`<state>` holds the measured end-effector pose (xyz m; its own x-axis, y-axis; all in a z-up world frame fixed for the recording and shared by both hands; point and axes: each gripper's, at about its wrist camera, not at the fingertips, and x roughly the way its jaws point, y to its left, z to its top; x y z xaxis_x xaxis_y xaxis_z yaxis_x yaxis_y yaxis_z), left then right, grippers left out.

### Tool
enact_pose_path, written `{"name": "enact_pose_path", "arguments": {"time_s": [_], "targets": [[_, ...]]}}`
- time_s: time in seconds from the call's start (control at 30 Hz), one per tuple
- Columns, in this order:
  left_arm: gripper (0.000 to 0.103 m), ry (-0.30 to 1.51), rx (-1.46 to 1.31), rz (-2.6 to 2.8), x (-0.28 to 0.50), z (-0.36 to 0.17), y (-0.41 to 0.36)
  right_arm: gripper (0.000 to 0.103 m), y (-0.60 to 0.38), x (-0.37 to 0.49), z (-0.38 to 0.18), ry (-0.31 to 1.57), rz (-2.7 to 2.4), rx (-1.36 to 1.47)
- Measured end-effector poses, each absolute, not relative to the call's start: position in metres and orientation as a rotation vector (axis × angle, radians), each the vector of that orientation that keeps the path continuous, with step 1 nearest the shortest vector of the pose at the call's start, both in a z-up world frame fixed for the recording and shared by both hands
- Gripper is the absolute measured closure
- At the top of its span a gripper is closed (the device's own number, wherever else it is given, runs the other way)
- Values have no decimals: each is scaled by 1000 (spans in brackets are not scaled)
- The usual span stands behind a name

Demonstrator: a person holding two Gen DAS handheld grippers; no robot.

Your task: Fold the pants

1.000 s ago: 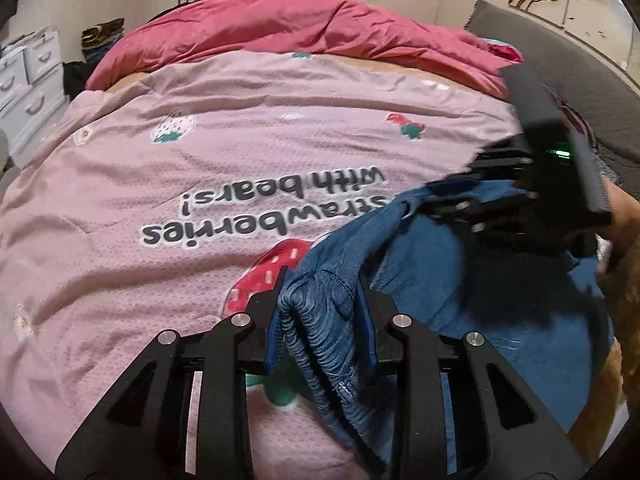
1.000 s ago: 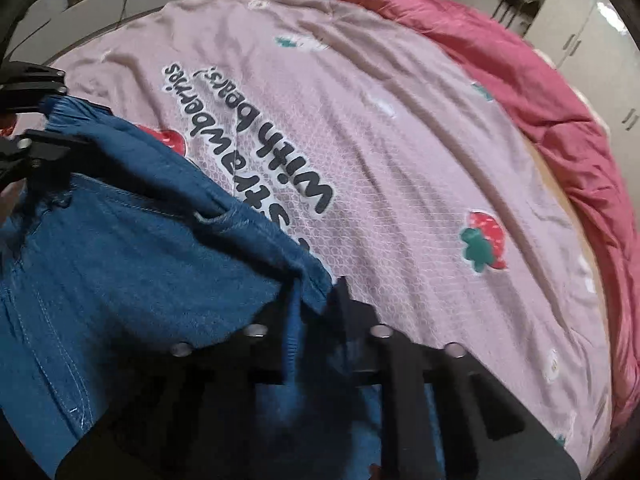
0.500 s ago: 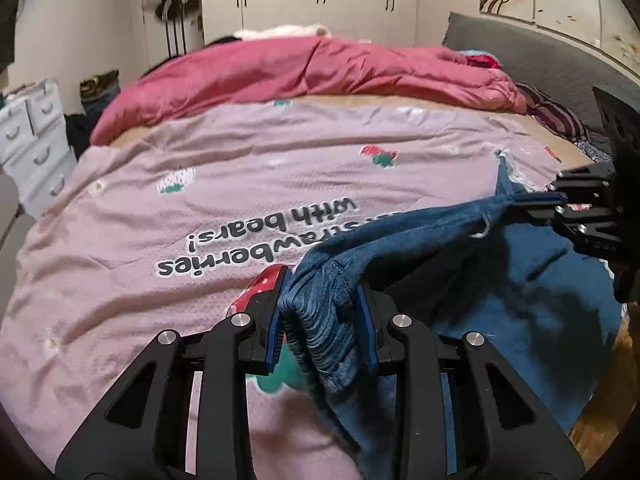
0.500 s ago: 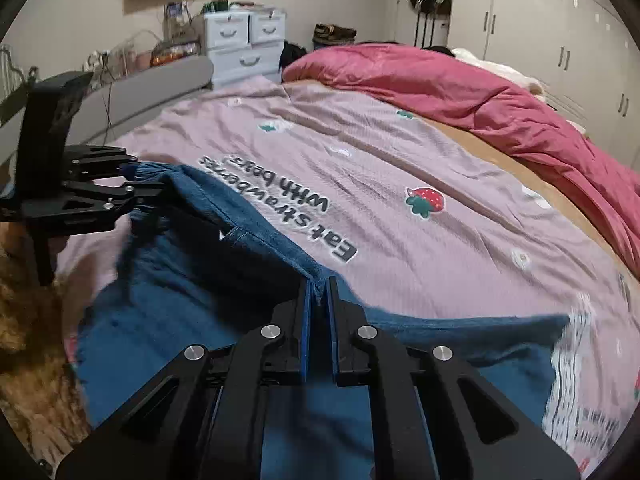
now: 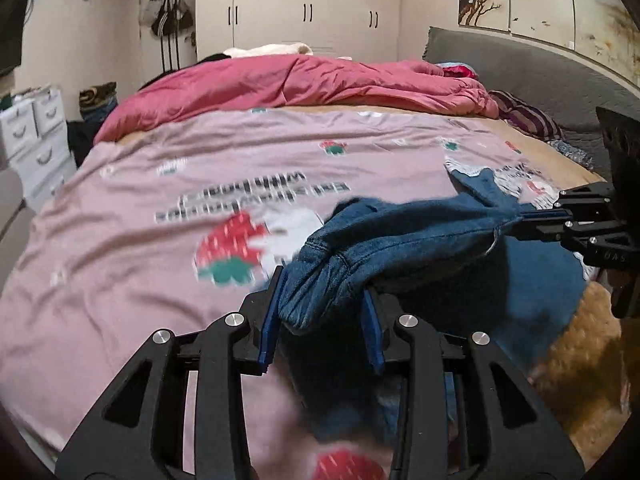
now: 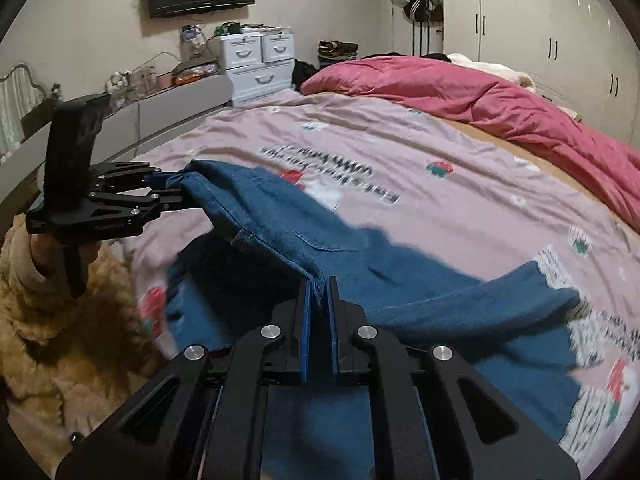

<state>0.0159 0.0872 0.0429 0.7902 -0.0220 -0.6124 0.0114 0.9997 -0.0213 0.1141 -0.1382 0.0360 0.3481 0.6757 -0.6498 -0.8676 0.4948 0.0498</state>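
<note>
The pink sheet (image 5: 132, 216) on the bed is flat and bare in the middle, so tongs could pass there. At the far side of the sheet a big red blanket (image 5: 304, 80) is piled up and blocks the way. The blue pants (image 6: 280, 220) hang over the near part of the sheet, stretched between both tongs.

pants (image 5: 420, 236) lifted higher, stretched wider between grippers
</note>
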Motion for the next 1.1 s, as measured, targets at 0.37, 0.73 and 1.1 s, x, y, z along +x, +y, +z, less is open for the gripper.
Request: {"name": "enact_pose_path", "arguments": {"time_s": [0.37,0.73,1.1], "targets": [[66,775,48,39,-4,11,69,96,-145,69,-8,769,1054,-382],[50,816,-152,55,-36,22,97,93,-152,59,-34,838,1062,-359],[51,812,-142,-113,9,32,51,90,-152,50,-37,856,1083,-345]]}}
